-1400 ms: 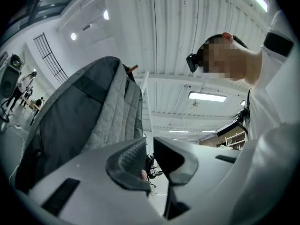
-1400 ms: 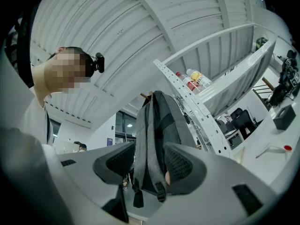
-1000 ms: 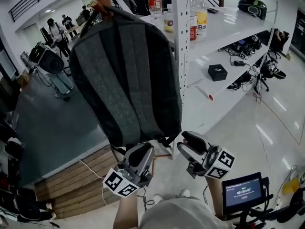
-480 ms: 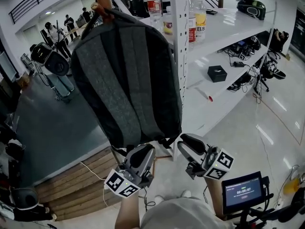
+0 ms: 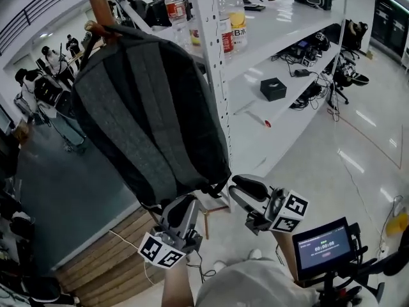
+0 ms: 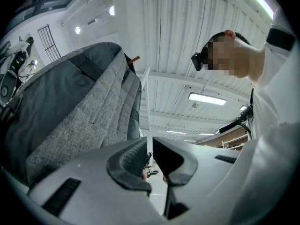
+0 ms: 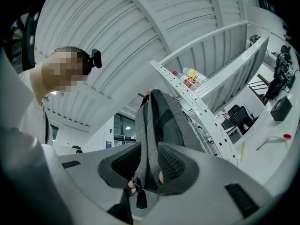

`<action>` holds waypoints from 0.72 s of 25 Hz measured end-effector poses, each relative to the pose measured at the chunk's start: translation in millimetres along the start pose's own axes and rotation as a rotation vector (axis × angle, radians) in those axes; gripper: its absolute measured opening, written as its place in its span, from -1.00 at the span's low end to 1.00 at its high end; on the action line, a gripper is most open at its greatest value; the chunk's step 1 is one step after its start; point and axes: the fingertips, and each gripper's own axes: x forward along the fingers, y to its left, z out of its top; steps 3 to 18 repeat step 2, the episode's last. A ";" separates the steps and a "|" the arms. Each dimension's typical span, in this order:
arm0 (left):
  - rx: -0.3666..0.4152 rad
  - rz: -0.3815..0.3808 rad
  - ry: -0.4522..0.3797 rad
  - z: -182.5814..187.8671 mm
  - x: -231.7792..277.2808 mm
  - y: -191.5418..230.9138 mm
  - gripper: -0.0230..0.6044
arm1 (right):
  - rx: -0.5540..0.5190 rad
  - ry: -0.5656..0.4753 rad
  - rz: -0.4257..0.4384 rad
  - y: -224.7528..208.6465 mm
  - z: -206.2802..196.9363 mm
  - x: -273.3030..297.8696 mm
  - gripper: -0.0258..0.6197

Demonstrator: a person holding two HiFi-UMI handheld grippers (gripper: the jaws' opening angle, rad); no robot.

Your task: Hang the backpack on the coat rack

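Note:
A grey backpack [image 5: 147,114] hangs by its top loop from a wooden coat rack peg [image 5: 101,8]. Both grippers sit just under its bottom edge in the head view. My left gripper [image 5: 185,204] is shut with nothing between its pads; in its own view [image 6: 150,146] the backpack [image 6: 70,107] rises at the left, apart from the jaws. My right gripper [image 5: 238,184] is shut on a strap [image 7: 146,135] that hangs down from the backpack [image 7: 164,121]. That strap runs between the pads [image 7: 149,165], and its end dangles below them.
A white shelf rack [image 5: 214,75] stands right behind the backpack, with bottles [image 5: 230,18] on top and a black box [image 5: 273,89] lower down. A wooden platform [image 5: 96,251] lies at the lower left. A small screen [image 5: 323,248] stands at the lower right. People stand far left.
The head view has swung, so the backpack and the shelf rack sit further left in the picture. Both grippers stay under the backpack's bottom edge.

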 end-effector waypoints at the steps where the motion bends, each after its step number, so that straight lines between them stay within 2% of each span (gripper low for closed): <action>1: -0.001 0.003 0.000 -0.5 0.5 0.1 -0.79 | 0.005 -0.002 -0.001 -0.9 1.0 -0.8 -0.54; 18: -0.003 0.007 0.001 -1.0 1.0 0.1 -0.79 | 0.010 -0.003 -0.001 -1.8 1.9 -1.7 -0.54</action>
